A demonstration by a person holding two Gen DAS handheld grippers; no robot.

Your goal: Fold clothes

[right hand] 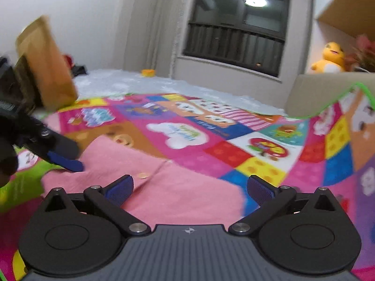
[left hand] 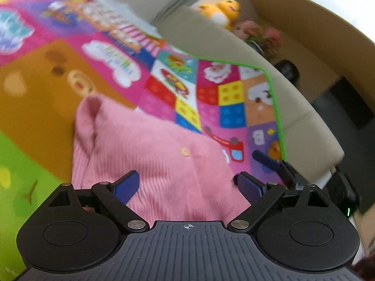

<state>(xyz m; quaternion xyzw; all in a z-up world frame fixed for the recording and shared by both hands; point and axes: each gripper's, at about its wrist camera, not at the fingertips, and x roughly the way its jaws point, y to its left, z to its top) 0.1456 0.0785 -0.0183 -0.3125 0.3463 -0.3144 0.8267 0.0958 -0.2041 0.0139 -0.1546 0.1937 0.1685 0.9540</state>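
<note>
While both views are smeared by blur, I can see my left tongs (left hand: 187, 185) spread wide, blue pads clear of each other, with the pink ribbed knit garment with a small pale button (left hand: 152, 164) bunched up between and below them; I cannot tell whether the pads touch it. My right tongs (right hand: 189, 188) are equally wide and hold nothing, hovering over the garment's near edge. It lies on the bright patchwork cartoon play mat (right hand: 234, 145). A yellow plush toy (right hand: 330, 57) sits on the shelf beyond.
</note>
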